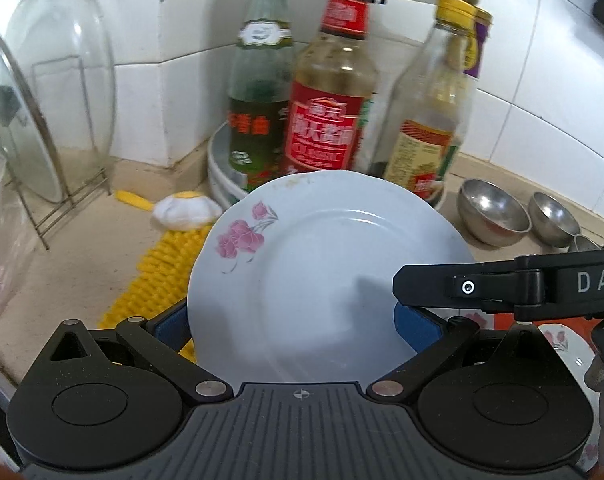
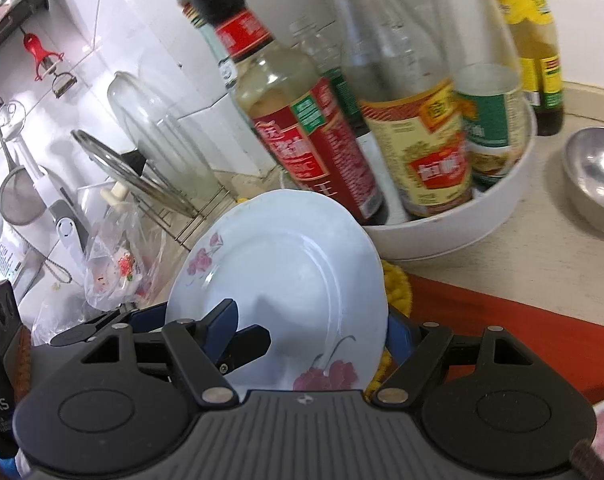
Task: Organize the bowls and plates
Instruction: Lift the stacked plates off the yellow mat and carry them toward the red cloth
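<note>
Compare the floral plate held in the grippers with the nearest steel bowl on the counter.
The floral plate is white with pink flower prints; the steel bowl is bare shiny metal. The plate is wide and shallow, the bowl small and deep. The plate is lifted and tilted, caught between the pads of the left gripper and the right gripper, while the bowl rests on the counter, untouched. Both are round and look empty.

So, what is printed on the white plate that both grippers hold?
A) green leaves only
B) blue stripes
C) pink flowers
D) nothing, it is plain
C: the plate carries pink flowers near its rim, seen in both wrist views, with the left gripper and the right gripper each astride its edge.
</note>
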The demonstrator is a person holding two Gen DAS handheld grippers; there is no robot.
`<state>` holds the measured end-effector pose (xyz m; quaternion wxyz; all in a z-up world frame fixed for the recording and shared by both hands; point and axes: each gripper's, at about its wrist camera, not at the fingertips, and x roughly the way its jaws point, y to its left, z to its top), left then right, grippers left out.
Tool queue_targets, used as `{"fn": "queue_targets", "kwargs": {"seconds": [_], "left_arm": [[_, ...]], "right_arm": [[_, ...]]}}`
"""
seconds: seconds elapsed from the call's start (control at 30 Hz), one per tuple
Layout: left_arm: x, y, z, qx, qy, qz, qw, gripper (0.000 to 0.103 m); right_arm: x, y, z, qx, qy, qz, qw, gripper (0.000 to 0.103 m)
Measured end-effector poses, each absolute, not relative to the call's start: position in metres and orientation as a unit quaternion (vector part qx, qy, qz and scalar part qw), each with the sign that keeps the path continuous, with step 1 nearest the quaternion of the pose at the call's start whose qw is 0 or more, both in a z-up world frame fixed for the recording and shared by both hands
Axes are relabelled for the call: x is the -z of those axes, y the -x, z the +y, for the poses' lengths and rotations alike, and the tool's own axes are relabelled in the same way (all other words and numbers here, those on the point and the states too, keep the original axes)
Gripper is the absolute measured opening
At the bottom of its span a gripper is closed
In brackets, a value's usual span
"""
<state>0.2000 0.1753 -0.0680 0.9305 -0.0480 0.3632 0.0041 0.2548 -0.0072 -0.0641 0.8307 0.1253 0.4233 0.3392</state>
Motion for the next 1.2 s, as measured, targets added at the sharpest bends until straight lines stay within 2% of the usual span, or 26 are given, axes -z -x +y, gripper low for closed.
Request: {"fn": "queue_targets", "kwargs": {"seconds": [1.2], "left_arm": [[0.065, -0.175, -0.008, 0.161, -0.033, 0.360, 0.918, 0.103]], "right_arm": [[0.058, -0.176, -0.201, -0.188, -0.212, 0.394, 0.874, 0.073]]}}
